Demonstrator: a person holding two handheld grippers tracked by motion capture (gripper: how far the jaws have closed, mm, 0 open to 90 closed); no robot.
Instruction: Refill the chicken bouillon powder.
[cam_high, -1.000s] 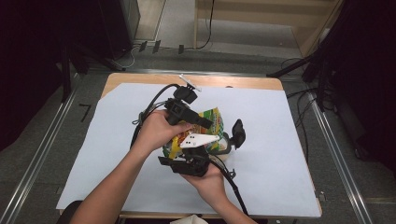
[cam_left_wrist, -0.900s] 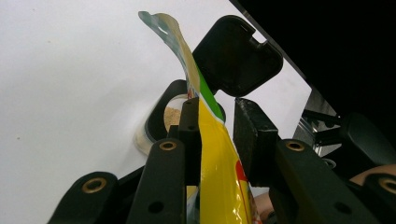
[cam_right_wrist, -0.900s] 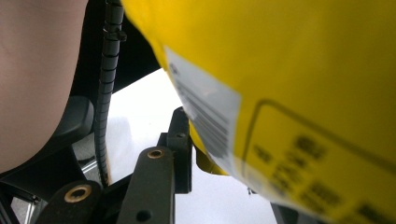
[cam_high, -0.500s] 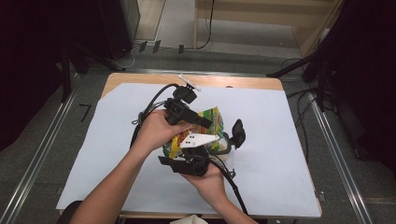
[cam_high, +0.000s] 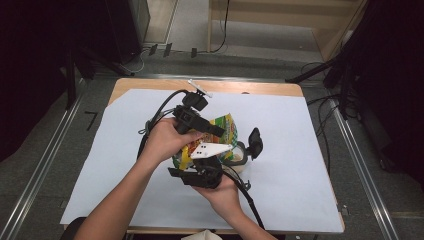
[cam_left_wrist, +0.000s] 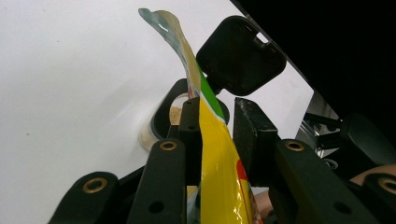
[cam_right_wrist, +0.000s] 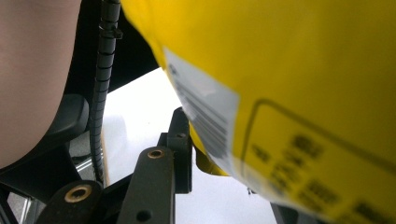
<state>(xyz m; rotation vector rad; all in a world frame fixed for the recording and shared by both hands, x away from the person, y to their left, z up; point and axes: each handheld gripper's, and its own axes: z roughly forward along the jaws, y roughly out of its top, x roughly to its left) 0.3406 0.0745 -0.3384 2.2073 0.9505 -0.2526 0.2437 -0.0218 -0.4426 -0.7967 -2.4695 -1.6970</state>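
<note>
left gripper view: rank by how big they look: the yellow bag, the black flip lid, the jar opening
1. yellow bag, the tallest, though it is closest to the camera, which inflates it.
2. black flip lid.
3. jar opening, partly hidden behind the jaws and bag, so its rank is unsure.

In the right gripper view the yellow bag (cam_right_wrist: 299, 93) runs off the top, right and bottom edges, its print is too blurred to read, and it hides one side of the right tongs (cam_right_wrist: 233, 154), so their grip cannot be judged. In the high view both hands cover most of the bag and the open container (cam_high: 240, 155) behind it. In the left gripper view the bag hides much of the container's powdery contents (cam_left_wrist: 176, 114).
</note>
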